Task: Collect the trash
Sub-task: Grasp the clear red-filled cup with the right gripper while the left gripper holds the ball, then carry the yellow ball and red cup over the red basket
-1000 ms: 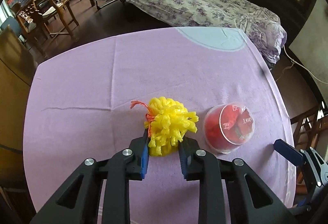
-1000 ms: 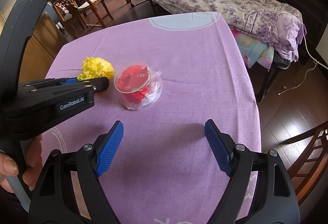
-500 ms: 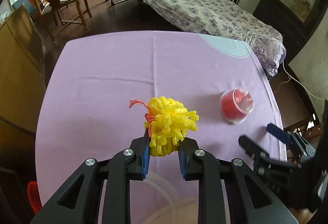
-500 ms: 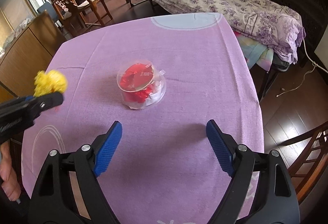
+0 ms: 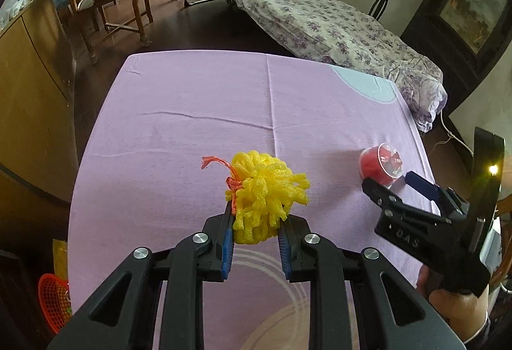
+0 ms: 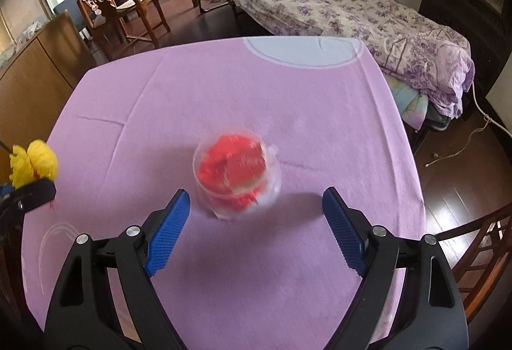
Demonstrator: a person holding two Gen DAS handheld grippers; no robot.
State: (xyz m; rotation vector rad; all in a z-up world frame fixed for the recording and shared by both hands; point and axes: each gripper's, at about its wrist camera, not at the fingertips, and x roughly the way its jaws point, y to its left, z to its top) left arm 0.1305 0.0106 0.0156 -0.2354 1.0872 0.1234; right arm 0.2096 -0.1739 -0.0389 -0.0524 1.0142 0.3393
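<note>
While left gripper (image 5: 256, 241) pinches foam net (image 5: 264, 194) | right gripper (image 6: 254, 231) spread | cup (image 6: 236, 175) tilted

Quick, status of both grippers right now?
Left gripper: shut on the yellow foam net.
Right gripper: open, holding nothing; clear cup lies just ahead.

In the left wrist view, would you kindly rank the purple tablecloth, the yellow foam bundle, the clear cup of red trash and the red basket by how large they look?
1. purple tablecloth, by far the largest
2. yellow foam bundle, though nearness to the camera inflates it
3. clear cup of red trash and red basket look alike; the basket is partly cut off, so I will not rank them.
</note>
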